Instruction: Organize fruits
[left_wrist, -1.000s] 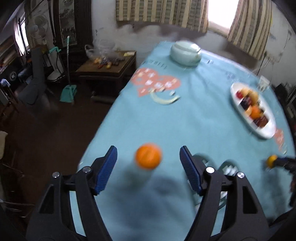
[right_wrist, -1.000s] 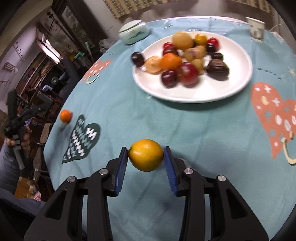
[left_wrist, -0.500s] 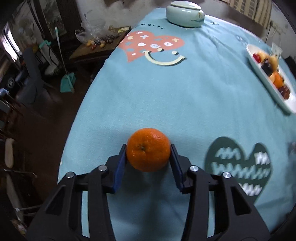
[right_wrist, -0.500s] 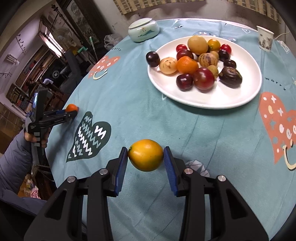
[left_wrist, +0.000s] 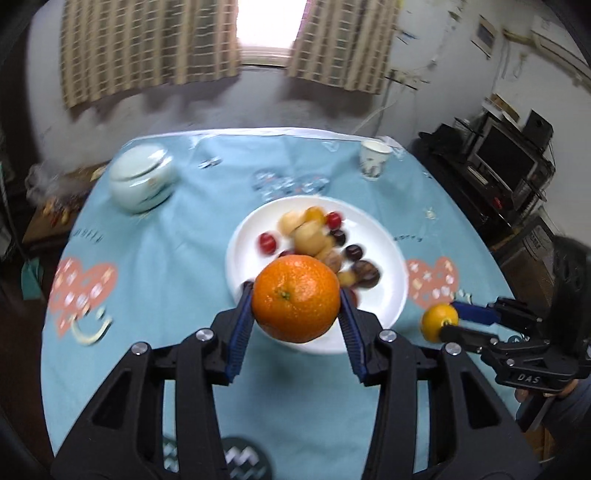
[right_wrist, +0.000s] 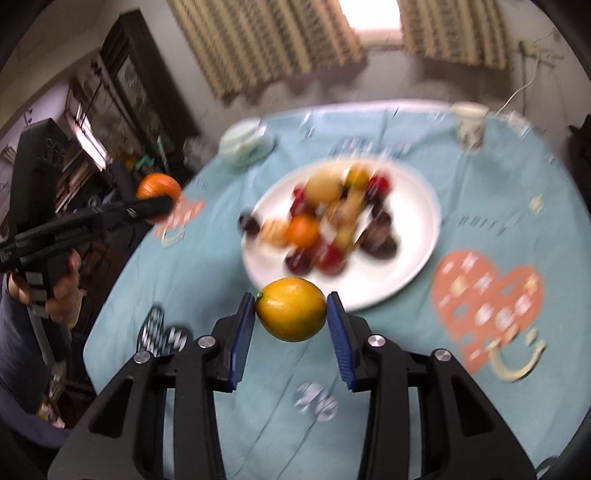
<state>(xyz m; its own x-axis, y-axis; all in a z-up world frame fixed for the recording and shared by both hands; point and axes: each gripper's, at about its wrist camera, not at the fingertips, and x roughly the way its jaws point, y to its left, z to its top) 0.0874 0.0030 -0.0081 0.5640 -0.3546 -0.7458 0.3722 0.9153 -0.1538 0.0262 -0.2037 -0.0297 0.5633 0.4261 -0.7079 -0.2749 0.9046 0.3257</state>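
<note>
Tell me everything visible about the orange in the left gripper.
The orange is round, bright, with dimpled peel and a small green stem scar facing the camera. It looks whole. The left gripper clamps it by its sides between blue pads, off the table, in front of the white plate of fruit.

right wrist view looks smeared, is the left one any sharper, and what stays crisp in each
Right wrist view: plate and cup badly motion-blurred, only the lemon in the right gripper is crisp. Left wrist view: milder blur, orange in the left gripper sharp, window blown out.
</note>
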